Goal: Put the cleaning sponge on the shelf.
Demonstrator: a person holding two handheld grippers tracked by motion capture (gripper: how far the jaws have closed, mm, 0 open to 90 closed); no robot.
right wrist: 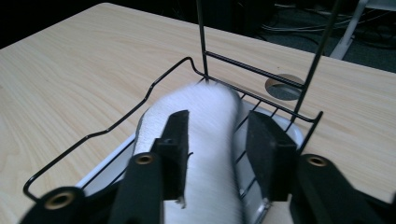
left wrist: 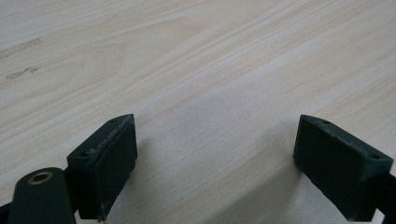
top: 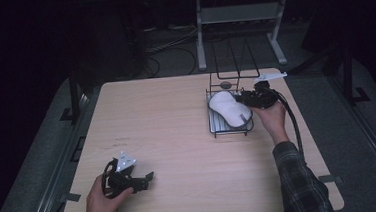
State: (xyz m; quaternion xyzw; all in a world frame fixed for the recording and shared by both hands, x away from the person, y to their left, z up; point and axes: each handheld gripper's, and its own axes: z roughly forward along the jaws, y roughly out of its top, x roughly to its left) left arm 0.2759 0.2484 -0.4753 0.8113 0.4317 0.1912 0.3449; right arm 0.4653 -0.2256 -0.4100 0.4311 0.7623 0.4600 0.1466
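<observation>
Two grippers, right gripper [right wrist: 217, 154] at wire rack [top: 212, 129], jaws apart astride white cloth [right wrist: 205, 135] w/o pinching, left gripper [left wrist: 215, 168] well apart from rack, spread over bare table [left wrist: 187, 70].

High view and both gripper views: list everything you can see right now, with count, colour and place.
Table: one, light wood, centre.
Rack: one, black wire over a grey tray, far right of the table.
Cloth: one, white, lying in the rack.
Table hole: one, grey, behind the rack.
Desk frame: one, grey, on the floor beyond the table.
Left gripper: one, black, near left of the table, jaws wide apart over bare wood.
Right gripper: one, black, at the rack, jaws astride the cloth, not pressing.
Sleeve: one, dark plaid, right forearm.
</observation>
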